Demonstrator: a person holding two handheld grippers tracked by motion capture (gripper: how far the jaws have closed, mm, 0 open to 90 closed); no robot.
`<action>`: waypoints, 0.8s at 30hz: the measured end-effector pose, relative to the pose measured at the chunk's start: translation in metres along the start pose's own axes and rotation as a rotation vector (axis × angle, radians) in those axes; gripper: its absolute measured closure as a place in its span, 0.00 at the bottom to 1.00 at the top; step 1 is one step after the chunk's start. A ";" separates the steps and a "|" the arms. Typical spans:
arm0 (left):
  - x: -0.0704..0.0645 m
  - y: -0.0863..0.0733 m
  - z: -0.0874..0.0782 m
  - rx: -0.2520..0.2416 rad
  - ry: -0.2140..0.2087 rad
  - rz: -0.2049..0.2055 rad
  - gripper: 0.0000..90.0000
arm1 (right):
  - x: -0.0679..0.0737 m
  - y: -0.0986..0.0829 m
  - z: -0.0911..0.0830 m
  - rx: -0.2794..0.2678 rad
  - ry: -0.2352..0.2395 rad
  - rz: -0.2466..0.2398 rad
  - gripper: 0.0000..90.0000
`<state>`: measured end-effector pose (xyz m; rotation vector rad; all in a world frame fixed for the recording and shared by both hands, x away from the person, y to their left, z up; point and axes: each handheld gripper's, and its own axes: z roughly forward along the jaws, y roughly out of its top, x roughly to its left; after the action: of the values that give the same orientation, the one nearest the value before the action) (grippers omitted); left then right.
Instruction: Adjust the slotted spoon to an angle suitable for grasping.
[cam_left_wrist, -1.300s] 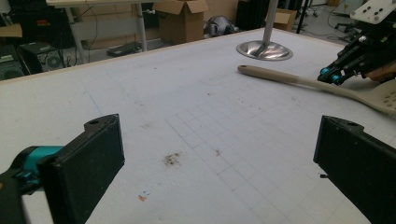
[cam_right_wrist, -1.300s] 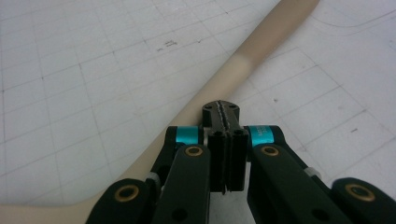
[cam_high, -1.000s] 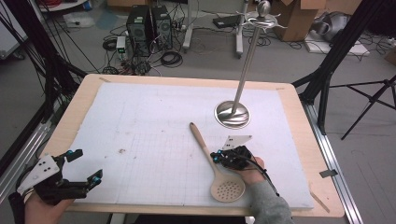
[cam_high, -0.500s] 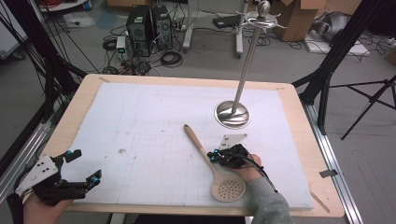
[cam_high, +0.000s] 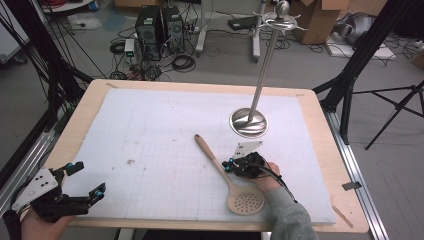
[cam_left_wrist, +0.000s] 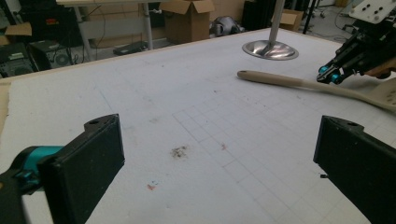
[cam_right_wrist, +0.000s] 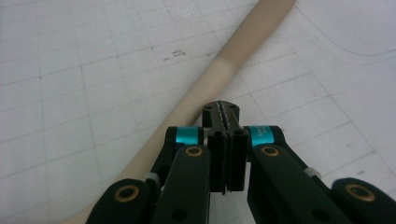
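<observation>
A pale wooden slotted spoon (cam_high: 216, 159) lies on the white gridded mat (cam_high: 150, 125), handle pointing up-left and its perforated bowl (cam_high: 245, 202) near the front edge. My right gripper (cam_high: 231, 165) is shut, its tips resting at the middle of the handle. In the right gripper view the two jaws (cam_right_wrist: 222, 114) meet with nothing between them, and the spoon handle (cam_right_wrist: 233, 60) runs under and past the tips. At the front left corner my left gripper (cam_high: 89, 177) is held wide open and empty. In its own view the left gripper (cam_left_wrist: 224, 154) faces the spoon (cam_left_wrist: 280, 80) and the right gripper (cam_left_wrist: 329, 74).
A metal utensil stand with a round base (cam_high: 248, 122) and a tall pole topped with hooks rises behind the spoon; its base (cam_left_wrist: 270, 49) is also in the left gripper view. The mat has a bare wooden table rim (cam_high: 90, 100) around it. Small crumbs (cam_left_wrist: 179, 150) dot the mat.
The spoon's handle has swung slightly leftward with the right gripper against it. The left gripper has stayed in place.
</observation>
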<state>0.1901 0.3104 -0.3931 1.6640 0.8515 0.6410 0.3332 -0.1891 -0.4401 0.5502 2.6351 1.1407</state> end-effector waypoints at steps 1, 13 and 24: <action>0.000 0.000 0.000 -0.002 0.001 -0.002 0.02 | -0.001 0.001 -0.001 -0.003 -0.001 -0.002 1.00; 0.001 -0.002 -0.002 0.003 0.007 -0.006 0.02 | -0.001 0.009 0.006 0.066 0.031 -0.008 1.00; 0.000 -0.003 -0.002 0.006 0.010 -0.005 0.02 | 0.001 0.020 0.010 0.116 0.033 -0.054 1.00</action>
<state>0.1879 0.3123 -0.3953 1.6648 0.8652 0.6437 0.3412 -0.1694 -0.4324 0.4820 2.7398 0.9952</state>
